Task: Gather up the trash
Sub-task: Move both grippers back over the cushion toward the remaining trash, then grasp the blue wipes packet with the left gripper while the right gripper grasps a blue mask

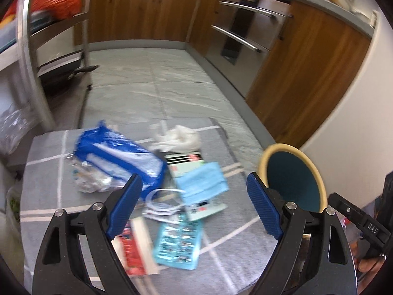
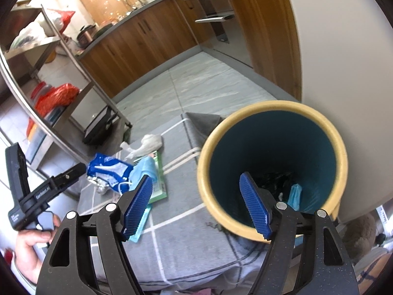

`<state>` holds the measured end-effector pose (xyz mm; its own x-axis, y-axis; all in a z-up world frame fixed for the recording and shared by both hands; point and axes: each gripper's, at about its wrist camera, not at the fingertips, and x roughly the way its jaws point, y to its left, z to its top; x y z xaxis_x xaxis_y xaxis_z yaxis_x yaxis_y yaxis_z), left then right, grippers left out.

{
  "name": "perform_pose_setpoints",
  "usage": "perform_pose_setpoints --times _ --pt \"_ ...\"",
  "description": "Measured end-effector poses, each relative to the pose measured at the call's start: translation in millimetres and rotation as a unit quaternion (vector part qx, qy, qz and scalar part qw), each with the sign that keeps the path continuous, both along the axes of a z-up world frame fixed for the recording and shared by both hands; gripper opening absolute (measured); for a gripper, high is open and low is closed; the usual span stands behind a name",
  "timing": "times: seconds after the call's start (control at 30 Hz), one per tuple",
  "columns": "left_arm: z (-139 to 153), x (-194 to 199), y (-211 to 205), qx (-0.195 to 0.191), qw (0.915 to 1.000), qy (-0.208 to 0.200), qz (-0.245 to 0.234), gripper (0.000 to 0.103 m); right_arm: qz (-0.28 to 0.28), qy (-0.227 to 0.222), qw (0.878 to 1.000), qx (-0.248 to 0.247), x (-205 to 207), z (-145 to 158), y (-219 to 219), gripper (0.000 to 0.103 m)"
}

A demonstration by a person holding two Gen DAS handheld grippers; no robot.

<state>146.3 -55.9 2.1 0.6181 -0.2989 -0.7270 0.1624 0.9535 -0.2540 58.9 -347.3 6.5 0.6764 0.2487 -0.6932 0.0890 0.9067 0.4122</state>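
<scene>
Kitchen floor (image 1: pixel 172 91) of grey marbled tiles fills the middle of both views, bounded along the top by wooden cabinets (image 1: pixel 137 12) under a grey countertop and, at upper right of the left wrist view, an oven front with steel handles (image 1: pixel 235 36). A steel shelf rack (image 2: pixel 49 56) runs down the left side, with red plastic bags on its shelves. A white wall (image 2: pixel 343 49) takes the right edge.

A grey cloth with white grid lines (image 1: pixel 49 196) covers the low surface across the lower half. At its right stands the bin (image 2: pixel 272 113), cream rim, teal inside, with a blue mask and dark scraps at the bottom.

Trash lies at centre left of the cloth: a blue-and-white plastic pack (image 1: pixel 118 157), a white crumpled tissue (image 1: pixel 181 139), a light blue face mask (image 1: pixel 201 182), a teal wrapper (image 1: pixel 179 243), a red-and-white packet (image 1: pixel 135 250).

The left gripper (image 1: pixel 194 204) hovers above this pile, jaws wide, nothing between them. The right gripper (image 2: pixel 196 206) sits at the bin's near rim, jaws wide and empty.
</scene>
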Motion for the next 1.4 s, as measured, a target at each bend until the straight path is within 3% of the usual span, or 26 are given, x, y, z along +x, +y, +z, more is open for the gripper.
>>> perform_pose_setpoints --times 0.27,0.47,0.73,1.2,1.4 --pt "10.3 16.9 57.5 0.030 0.9989 0.009 0.035 0.085 0.024 0.006 1.000 0.005 10.8 -3.8 26.8 0.075" --pt "8.8 40.4 85.4 0.069 0.9970 0.019 0.032 0.085 0.053 0.013 0.999 -0.001 21.2 -8.1 50.0 0.075" --pt "-8.1 77.2 113.7 0.050 0.9957 0.049 0.061 0.085 0.078 0.029 0.996 -0.008 45.9 -17.4 71.5 0.075" --pt "-62.8 123.7 133.3 0.047 0.9919 0.116 0.020 0.083 0.109 0.060 0.992 -0.010 101.3 -51.2 105.5 0.075" --pt "-75.5 124.8 135.6 0.037 0.9911 0.127 -0.009 0.072 0.112 0.082 0.990 0.000 121.1 -73.8 120.2 0.075"
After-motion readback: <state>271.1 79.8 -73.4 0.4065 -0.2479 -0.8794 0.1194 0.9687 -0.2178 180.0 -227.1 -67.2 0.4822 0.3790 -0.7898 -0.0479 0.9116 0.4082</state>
